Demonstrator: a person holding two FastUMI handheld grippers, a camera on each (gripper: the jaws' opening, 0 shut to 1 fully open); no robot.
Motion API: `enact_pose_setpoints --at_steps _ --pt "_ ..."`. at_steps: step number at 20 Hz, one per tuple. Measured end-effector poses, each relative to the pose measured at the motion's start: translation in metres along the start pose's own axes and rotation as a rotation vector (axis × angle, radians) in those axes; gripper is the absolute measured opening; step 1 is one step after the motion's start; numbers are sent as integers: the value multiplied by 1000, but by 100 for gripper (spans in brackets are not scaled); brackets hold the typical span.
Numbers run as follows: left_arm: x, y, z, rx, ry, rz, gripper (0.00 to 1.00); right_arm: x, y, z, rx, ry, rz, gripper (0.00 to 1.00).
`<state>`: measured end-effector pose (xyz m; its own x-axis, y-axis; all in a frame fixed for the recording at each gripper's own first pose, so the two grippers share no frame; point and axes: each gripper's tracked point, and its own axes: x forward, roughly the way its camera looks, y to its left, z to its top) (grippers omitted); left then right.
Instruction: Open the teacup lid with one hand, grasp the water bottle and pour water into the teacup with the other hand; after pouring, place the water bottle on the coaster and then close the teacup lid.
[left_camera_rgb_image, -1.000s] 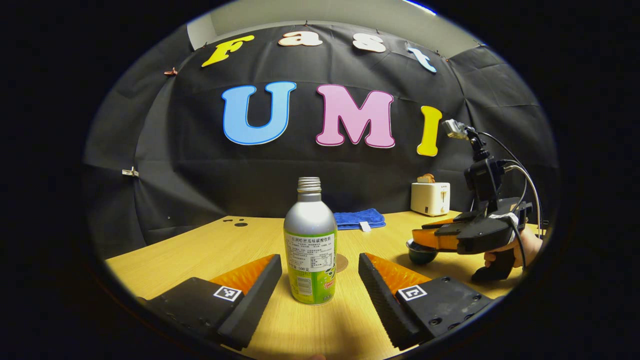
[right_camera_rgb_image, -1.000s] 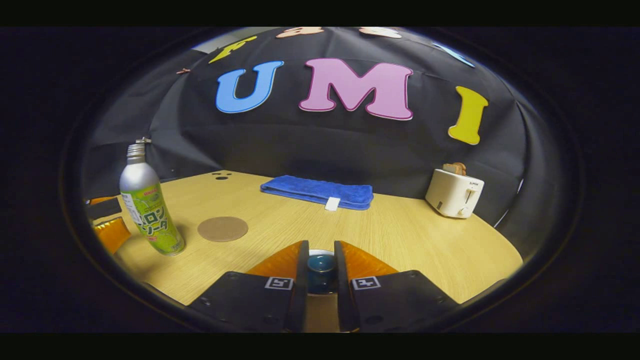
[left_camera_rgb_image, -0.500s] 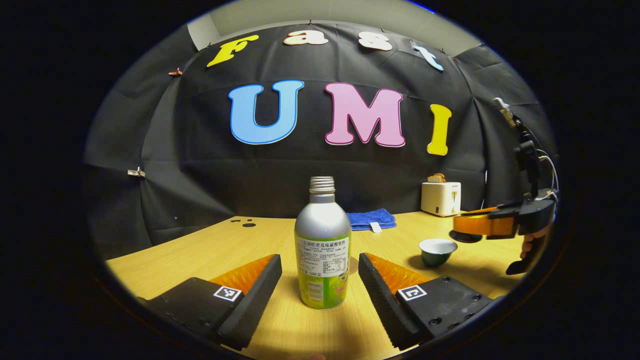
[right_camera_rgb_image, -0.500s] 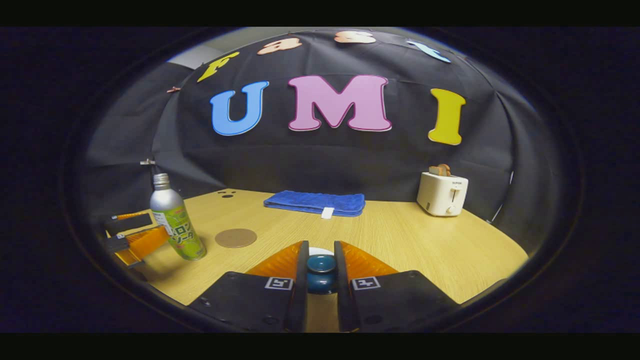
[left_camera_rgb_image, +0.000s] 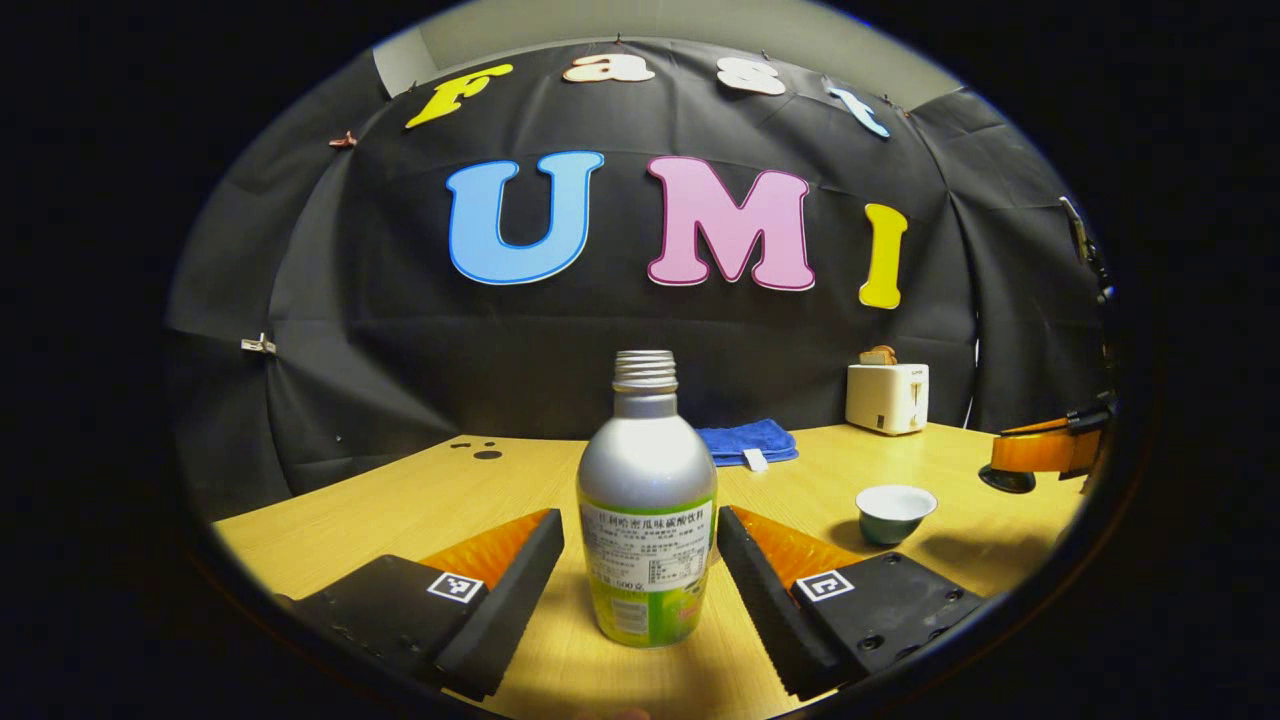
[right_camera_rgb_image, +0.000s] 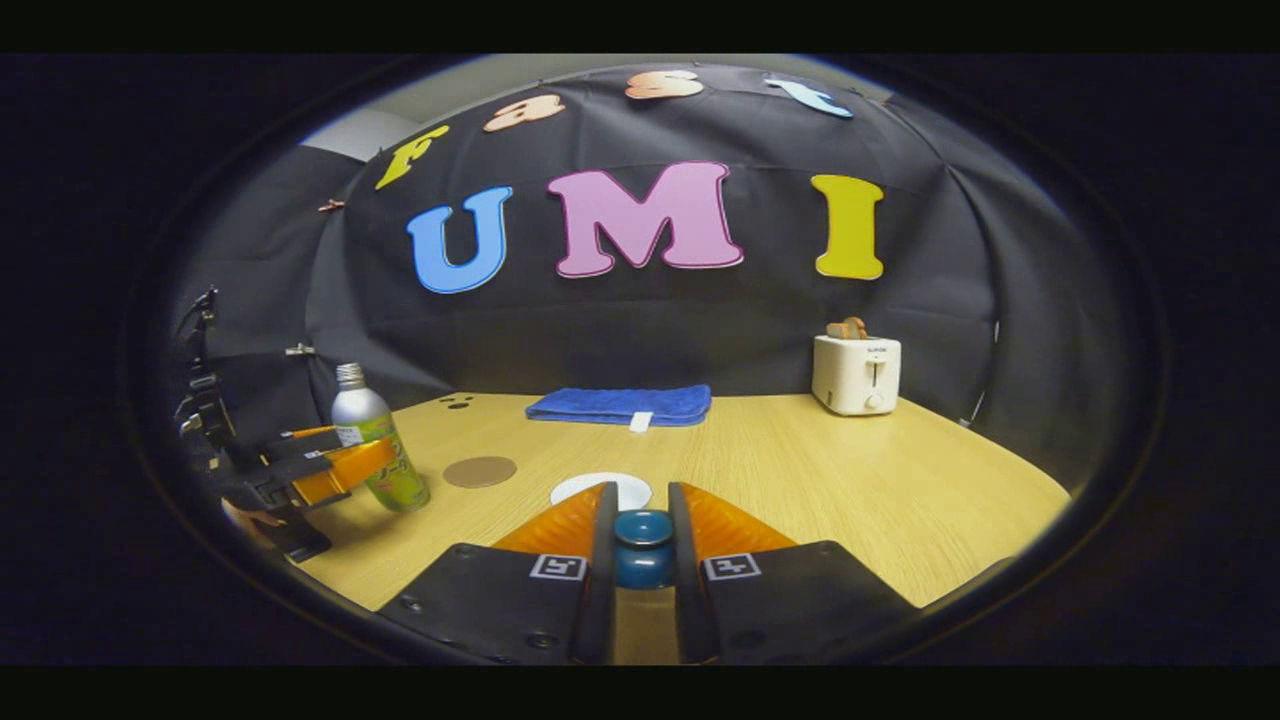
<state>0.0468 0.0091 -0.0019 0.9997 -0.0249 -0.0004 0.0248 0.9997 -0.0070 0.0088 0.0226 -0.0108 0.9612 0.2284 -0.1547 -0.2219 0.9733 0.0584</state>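
A silver bottle (left_camera_rgb_image: 645, 520) with a green label and an uncapped threaded neck stands upright on the table. My left gripper (left_camera_rgb_image: 640, 522) is open, one finger on each side of the bottle, not pressing on it. To the right sits the uncovered teacup (left_camera_rgb_image: 893, 510), dark outside and white inside. My right gripper (right_camera_rgb_image: 640, 505) is shut on the blue knob of the teacup lid (right_camera_rgb_image: 642, 548), held above the table; the teacup's white inside (right_camera_rgb_image: 585, 487) shows just past its fingertips. In the left gripper view, the right gripper (left_camera_rgb_image: 1045, 452) holds the lid (left_camera_rgb_image: 1005, 480) at the far right. A round brown coaster (right_camera_rgb_image: 480, 471) lies beside the bottle (right_camera_rgb_image: 375, 445).
A folded blue towel (right_camera_rgb_image: 620, 405) lies at the back of the wooden table (right_camera_rgb_image: 850, 480). A white toaster (right_camera_rgb_image: 856, 373) stands at the back right. The black cloth wall closes off the table's far side. A hand holds the left gripper (right_camera_rgb_image: 325, 470) at the left.
The right gripper has lifted the lid off the teacup and carried it away to the right, leaving the cup uncovered. The left gripper has moved closer around the bottle.
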Motion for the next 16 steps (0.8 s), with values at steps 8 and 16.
enact_pose_setpoints --at_steps 8,16 --pt "22 4 0 2 -1 9 88 0 8 -16 24 17 40 24" --pt "24 -17 4 135 -3 -26 80 3 -19 -7 83 -50 15 28"
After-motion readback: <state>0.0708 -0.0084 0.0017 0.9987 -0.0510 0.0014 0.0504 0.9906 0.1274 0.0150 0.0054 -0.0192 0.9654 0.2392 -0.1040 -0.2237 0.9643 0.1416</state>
